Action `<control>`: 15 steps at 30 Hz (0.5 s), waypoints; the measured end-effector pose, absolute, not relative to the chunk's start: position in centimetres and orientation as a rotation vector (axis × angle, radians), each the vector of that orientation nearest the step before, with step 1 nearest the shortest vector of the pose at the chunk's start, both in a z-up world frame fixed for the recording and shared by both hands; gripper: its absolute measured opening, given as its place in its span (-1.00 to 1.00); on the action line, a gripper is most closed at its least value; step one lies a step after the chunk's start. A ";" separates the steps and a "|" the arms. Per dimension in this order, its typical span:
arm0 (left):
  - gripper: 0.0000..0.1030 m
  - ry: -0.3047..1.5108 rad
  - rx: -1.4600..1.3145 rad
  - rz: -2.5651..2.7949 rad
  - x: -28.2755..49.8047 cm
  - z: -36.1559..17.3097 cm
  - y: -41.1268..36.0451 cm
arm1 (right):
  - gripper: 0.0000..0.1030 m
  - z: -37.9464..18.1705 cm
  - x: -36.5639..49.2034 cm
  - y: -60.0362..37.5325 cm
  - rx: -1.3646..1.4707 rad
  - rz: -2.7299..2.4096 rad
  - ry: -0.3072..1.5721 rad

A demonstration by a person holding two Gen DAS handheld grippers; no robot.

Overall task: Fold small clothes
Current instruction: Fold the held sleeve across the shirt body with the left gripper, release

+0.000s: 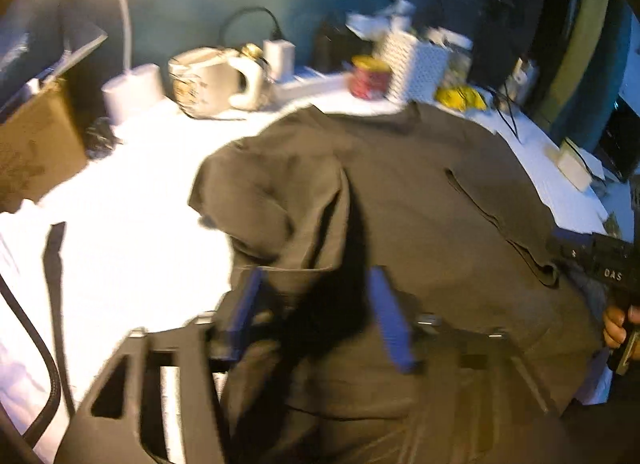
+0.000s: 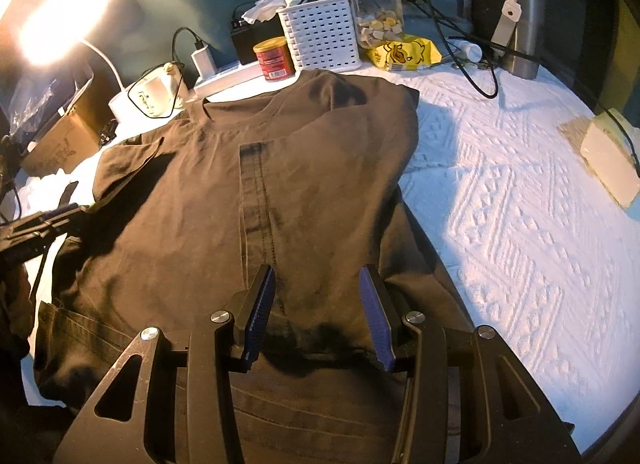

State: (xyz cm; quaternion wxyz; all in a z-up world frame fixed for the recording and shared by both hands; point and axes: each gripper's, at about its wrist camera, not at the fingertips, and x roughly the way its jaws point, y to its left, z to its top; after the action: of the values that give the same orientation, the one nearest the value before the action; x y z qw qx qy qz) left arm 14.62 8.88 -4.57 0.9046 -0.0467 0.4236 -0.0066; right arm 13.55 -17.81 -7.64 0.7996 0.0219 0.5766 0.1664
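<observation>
From the left wrist camera, blurred, the left gripper (image 1: pixel 316 284) hangs over a dark brown T-shirt (image 1: pixel 400 192) spread on a white patterned bedspread (image 1: pixel 140 192). Its two blue-padded fingers (image 1: pixel 390 316) stand apart, and a raised fold of the shirt's sleeve lies between them without either pad pressing on it. At the right edge a hand (image 1: pixel 618 324) grips the black handle of the other tool. Along the far side sit a cardboard box (image 1: pixel 36 144), a red can (image 1: pixel 370 76) and a white slotted basket (image 1: pixel 416 64).

From the right wrist camera, the right gripper (image 2: pixel 318 284) points down at the shirt (image 2: pixel 240 184) near its lower hem. Its jaws are parted about halfway with nothing gripped; the cloth lies flat beneath them. The shirt lies mostly flat, collar towards the far clutter, with its right side folded in over the middle, leaving a straight seamed edge running down the centre. The left gripper (image 2: pixel 60 212) shows at the left edge, by the shirt's other sleeve. Behind the collar stand the red can (image 2: pixel 274 60), the basket (image 2: pixel 322 32), a glass jar (image 2: pixel 374 16) and a yellow bag (image 2: pixel 404 52). The bedspread (image 2: pixel 520 192) is bare to the right of the shirt.
</observation>
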 end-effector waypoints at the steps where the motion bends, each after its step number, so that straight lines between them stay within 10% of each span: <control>1: 0.28 0.873 -0.089 -0.013 14.7 -4.7 9.1 | -0.10 -7.7 13.6 -17.7 0.045 0.360 1.238; 10: 0.27 0.897 -0.024 -0.042 15.4 -5.8 9.1 | -0.10 -7.9 13.5 -17.1 0.035 0.351 1.244; 15: -0.68 0.924 -0.013 -0.054 15.6 -7.0 8.8 | -0.10 -7.8 13.5 -16.8 0.029 0.359 1.243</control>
State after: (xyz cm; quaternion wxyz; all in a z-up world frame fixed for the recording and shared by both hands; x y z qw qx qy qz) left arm 15.55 8.76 -6.99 0.8947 -0.0061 0.4459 -0.0259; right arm 13.47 -16.84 -7.77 0.7978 0.0134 0.5791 0.1672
